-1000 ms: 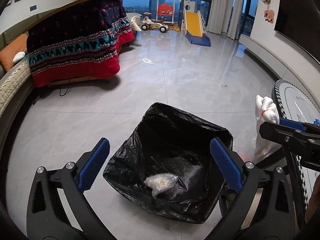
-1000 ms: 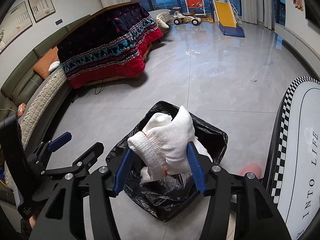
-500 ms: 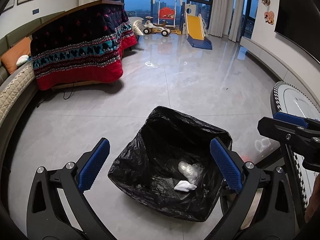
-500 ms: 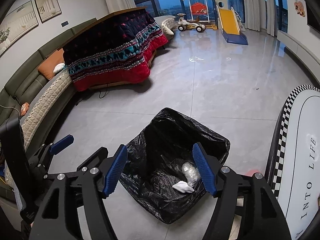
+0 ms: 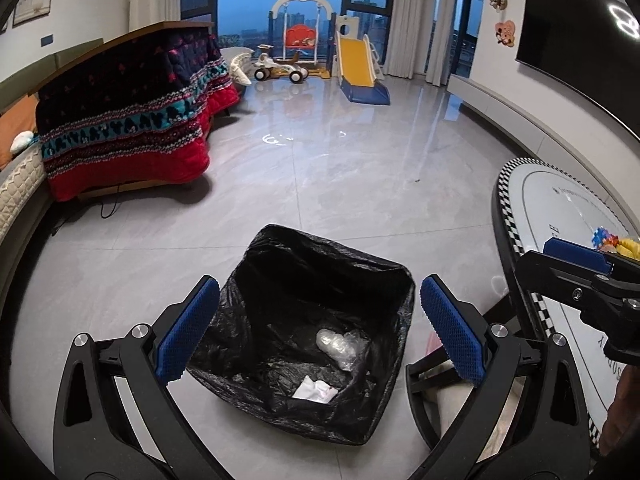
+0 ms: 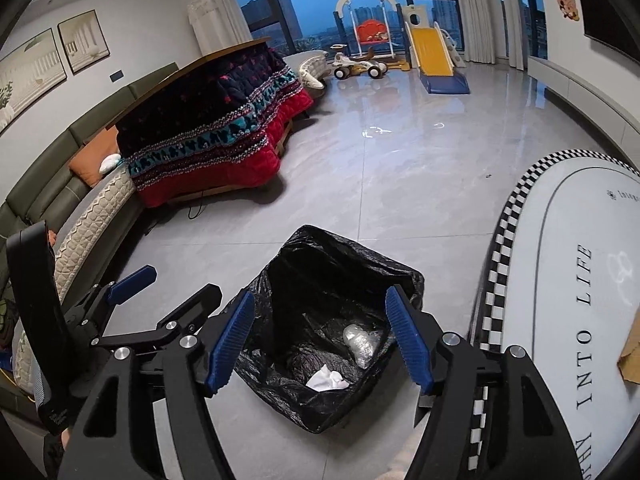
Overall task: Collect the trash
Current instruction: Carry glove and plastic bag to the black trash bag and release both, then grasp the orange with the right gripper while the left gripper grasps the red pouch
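Dropped from the right gripper (image 6: 320,344), the white glove (image 6: 326,381) now lies inside the black bag (image 6: 340,280).
Both claws hang spread and empty, left gripper (image 5: 318,330) included; the limp bag rim could slump and catch later throws.

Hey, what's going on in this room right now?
A person is collecting trash with a pair of handheld tongs in each hand. Both the left tongs and the right tongs are open and empty, held above a black trash bag standing open on the tiled floor. Inside the bag lie a crumpled white piece and a clear plastic wad. A round table with a checkered rim stands just to the right.
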A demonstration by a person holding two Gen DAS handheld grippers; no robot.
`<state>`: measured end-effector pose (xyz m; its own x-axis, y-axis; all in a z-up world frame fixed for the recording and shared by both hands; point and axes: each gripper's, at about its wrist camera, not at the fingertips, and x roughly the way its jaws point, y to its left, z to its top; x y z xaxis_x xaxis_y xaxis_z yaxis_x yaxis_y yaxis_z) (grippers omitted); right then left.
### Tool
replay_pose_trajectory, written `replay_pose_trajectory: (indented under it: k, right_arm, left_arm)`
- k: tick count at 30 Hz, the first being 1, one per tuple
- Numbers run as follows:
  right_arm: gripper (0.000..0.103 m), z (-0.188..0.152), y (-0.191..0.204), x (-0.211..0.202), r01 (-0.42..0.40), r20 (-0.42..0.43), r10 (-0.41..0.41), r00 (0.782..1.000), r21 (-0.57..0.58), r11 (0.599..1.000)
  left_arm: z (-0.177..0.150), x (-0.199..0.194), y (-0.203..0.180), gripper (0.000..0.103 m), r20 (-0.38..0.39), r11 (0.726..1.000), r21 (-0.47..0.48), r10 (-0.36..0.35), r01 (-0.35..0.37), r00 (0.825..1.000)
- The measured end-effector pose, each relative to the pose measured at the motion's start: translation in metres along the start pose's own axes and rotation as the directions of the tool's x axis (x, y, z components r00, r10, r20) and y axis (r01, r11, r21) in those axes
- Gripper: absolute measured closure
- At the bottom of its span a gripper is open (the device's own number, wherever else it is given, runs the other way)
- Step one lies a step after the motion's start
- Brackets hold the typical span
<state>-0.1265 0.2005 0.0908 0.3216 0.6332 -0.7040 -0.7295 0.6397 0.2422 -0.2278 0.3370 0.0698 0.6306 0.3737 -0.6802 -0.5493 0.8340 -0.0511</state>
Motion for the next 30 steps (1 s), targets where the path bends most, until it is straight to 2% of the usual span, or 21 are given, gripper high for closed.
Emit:
replay_pose_trajectory:
  k: [6,11,17,23,30]
  right_arm:
    - [0.034,-0.014,-0.051,-0.038,0.105,0.044,-0.107,0.993,0.056,0.993]
    - [0.034,-0.028,-0.101,-0.074,0.204,0.074,-0.213,0.974,0.115,0.972]
    - [0.034,-0.057,-0.172,-0.125,0.359,0.095,-0.388,0.917,0.225,0.906]
    - [0.034,-0.090,-0.238,-0.170,0.458,0.075,-0.507,0.859,0.331,0.825]
    - [0.034,-0.136,-0.302,-0.214,0.532,0.032,-0.607,0.794,0.449,0.718]
  left_arm:
    - [0.006,0.007,-0.066,0.006,-0.020,0.989,0.088,-0.120,0.122,0.993]
    - [0.008,0.014,-0.125,0.006,-0.051,0.966,0.151,-0.205,0.210,0.977]
    - [0.000,0.011,-0.196,0.006,-0.085,0.918,0.246,-0.300,0.312,0.950]
    - [-0.012,0.000,-0.266,0.006,-0.119,0.848,0.336,-0.394,0.410,0.911]
    - [-0.033,-0.018,-0.348,0.006,-0.176,0.754,0.427,-0.473,0.500,0.863]
